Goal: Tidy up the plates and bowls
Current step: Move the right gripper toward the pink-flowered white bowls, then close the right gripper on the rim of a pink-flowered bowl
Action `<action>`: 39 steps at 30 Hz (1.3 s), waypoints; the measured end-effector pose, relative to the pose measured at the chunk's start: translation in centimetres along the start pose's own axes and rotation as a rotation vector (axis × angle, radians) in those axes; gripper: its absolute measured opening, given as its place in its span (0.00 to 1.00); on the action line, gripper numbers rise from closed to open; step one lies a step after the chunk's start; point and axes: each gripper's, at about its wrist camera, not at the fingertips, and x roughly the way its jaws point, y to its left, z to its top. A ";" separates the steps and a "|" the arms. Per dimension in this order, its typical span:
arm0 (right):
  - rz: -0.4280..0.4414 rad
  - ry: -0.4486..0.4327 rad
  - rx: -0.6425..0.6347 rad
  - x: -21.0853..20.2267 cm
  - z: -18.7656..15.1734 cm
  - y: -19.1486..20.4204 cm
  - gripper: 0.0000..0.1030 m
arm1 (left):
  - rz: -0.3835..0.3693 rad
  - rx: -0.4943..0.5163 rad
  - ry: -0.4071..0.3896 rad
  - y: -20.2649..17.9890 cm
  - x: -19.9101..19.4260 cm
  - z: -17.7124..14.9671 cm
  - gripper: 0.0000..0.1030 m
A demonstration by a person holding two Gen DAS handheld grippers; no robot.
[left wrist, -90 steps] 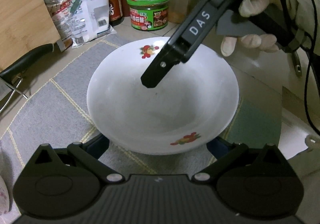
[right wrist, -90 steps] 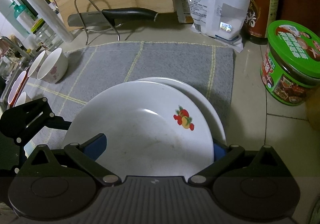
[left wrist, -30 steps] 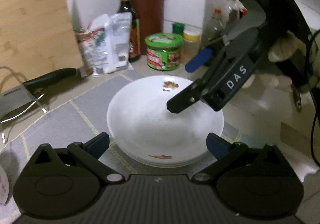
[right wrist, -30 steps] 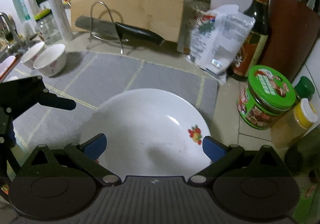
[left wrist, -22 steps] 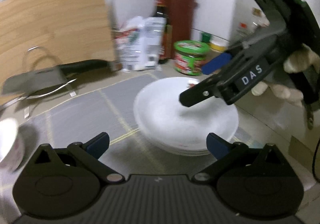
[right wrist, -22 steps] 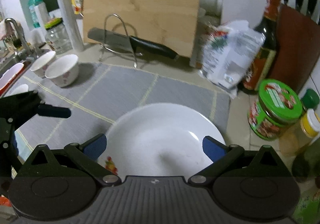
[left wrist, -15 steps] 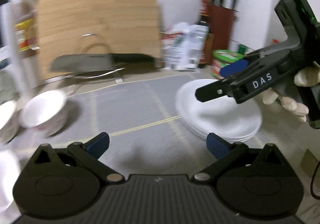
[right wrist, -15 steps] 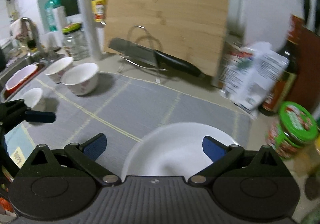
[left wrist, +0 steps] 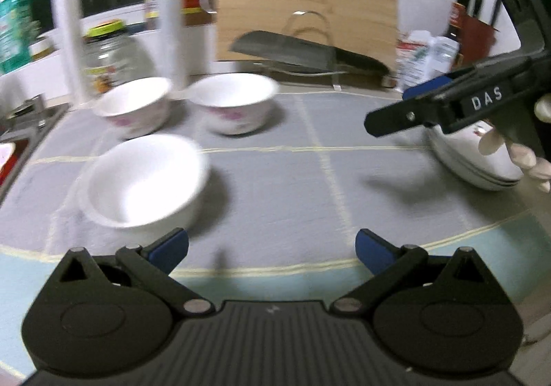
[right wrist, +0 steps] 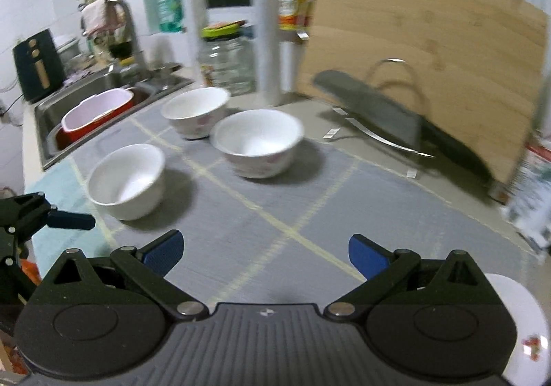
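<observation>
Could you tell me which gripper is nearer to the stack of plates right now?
Right. The right gripper hovers just beside the stack of plates; the left gripper is farther off across the mat, by the plain white bowl.

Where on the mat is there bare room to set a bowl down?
The mat lies bare between the three bowls and the plate stack, in front of the knife. It is crowded at the sink side, where the bowls cluster.

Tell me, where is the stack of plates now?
In the left wrist view the stack of plates sits at the right edge of the grey mat, behind the right gripper.
</observation>
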 end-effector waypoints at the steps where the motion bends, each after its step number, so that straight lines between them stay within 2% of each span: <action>1: 0.003 0.002 -0.002 0.5 0.3 0.9 1.00 | 0.014 -0.008 0.001 1.0 -0.3 -0.2 0.99; 10: 0.047 0.014 -0.013 3.7 2.2 6.4 1.00 | 0.061 0.004 -0.039 7.2 -0.5 -0.6 0.99; 21: 0.104 0.018 0.009 8.1 4.1 9.5 1.00 | 0.028 0.080 -0.070 9.8 1.3 -0.5 0.99; 30: 0.134 0.053 -0.016 10.7 4.7 10.9 0.81 | -0.020 0.118 -0.098 10.0 1.9 0.1 0.99; 39: 0.174 0.065 -0.008 11.4 4.8 10.8 0.61 | -0.065 0.131 -0.105 10.3 2.2 0.5 0.91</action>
